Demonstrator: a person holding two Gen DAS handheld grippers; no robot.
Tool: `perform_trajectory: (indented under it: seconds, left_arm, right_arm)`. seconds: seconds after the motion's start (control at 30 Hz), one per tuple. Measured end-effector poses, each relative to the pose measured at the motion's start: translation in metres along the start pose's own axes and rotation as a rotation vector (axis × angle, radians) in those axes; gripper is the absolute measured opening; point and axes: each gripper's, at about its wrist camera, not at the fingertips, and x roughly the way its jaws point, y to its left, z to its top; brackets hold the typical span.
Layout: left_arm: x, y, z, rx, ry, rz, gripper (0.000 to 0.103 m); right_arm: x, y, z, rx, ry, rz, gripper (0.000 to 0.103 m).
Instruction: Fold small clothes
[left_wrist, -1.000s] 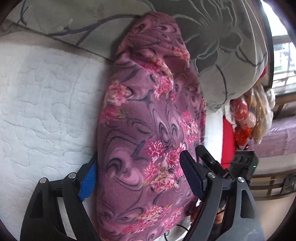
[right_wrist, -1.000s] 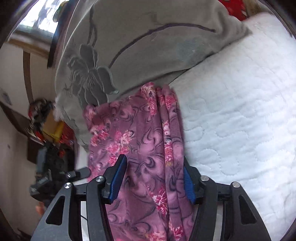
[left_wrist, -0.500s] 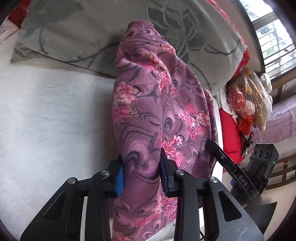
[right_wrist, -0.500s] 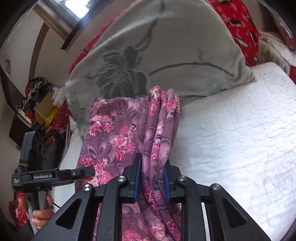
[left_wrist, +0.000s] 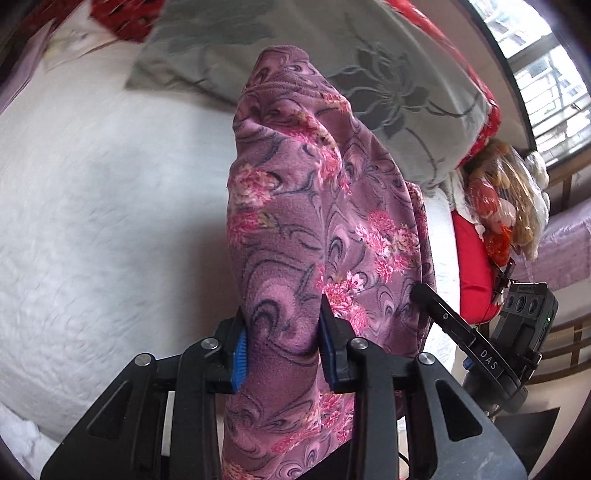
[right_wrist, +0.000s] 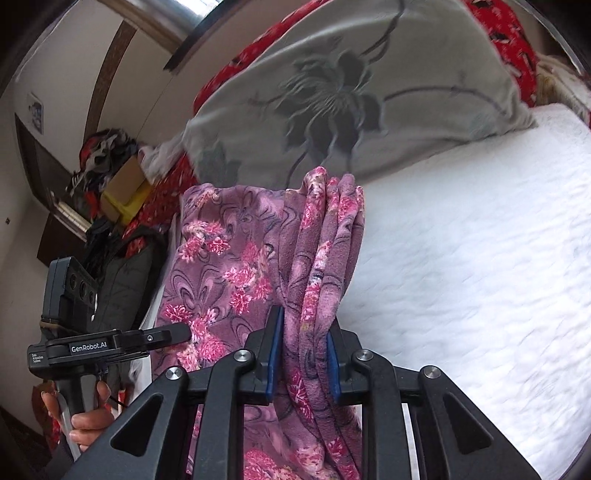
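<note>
While the left gripper (left_wrist: 282, 341) is clamped on a thick bunch of the floral cloth (left_wrist: 317, 229) and the right gripper (right_wrist: 302, 358) pinches its gathered folds, the cloth hangs between them above the white bed (right_wrist: 480, 266), near a grey pillow (right_wrist: 369, 81).

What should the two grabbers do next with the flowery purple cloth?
Probably carry it over the white quilt and lay it down. Left gripper and right gripper each pinch the purple floral garment, which hangs bunched above the bed.
</note>
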Motion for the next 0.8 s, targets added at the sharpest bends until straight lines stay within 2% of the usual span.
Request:
perform_trajectory:
  seconds: [0.1, 0.23, 0.3, 0.4, 0.47, 0.5, 0.53, 0.6, 0.67, 0.8]
  left_arm:
    - [0.004, 0.018, -0.005, -0.029, 0.016, 0.007, 0.029]
    - [0.032, 0.040, -0.008, -0.076, 0.067, 0.032, 0.031]
    - [0.045, 0.049, -0.008, -0.096, 0.078, 0.053, 0.039]
    - [0.044, 0.060, -0.006, -0.129, 0.086, -0.012, 0.039]
    - [0.028, 0.058, -0.004, -0.083, 0.038, -0.003, 0.039]
    - [0.018, 0.054, -0.002, -0.049, 0.000, 0.003, 0.039]
    - [0.008, 0.048, 0.002, -0.017, -0.040, 0.002, 0.039]
    - [-0.001, 0.035, 0.013, 0.021, -0.102, 0.004, 0.039]
    - [0.004, 0.014, 0.029, 0.090, -0.148, 0.064, 0.039]
    - [0.047, -0.006, 0.063, 0.175, -0.120, 0.169, 0.039]
  right_arm:
    - [0.014, 0.006, -0.009, -0.009, 0.035, -0.004, 0.021]
    - [0.035, -0.002, -0.023, 0.009, 0.079, -0.035, 0.021]
    - [0.047, -0.014, -0.027, 0.030, 0.091, -0.070, 0.022]
    - [0.054, -0.033, -0.025, 0.103, 0.124, -0.069, 0.026]
    - [0.048, -0.035, -0.019, 0.102, 0.111, -0.089, 0.026]
    - [0.041, -0.033, -0.013, 0.079, 0.085, -0.123, 0.030]
    - [0.034, -0.029, -0.005, 0.048, 0.056, -0.128, 0.030]
    - [0.028, -0.017, 0.007, -0.015, 0.007, -0.112, 0.030]
    - [0.034, 0.002, 0.017, -0.102, -0.009, -0.089, 0.030]
    - [0.068, 0.032, 0.026, -0.258, -0.001, -0.091, 0.026]
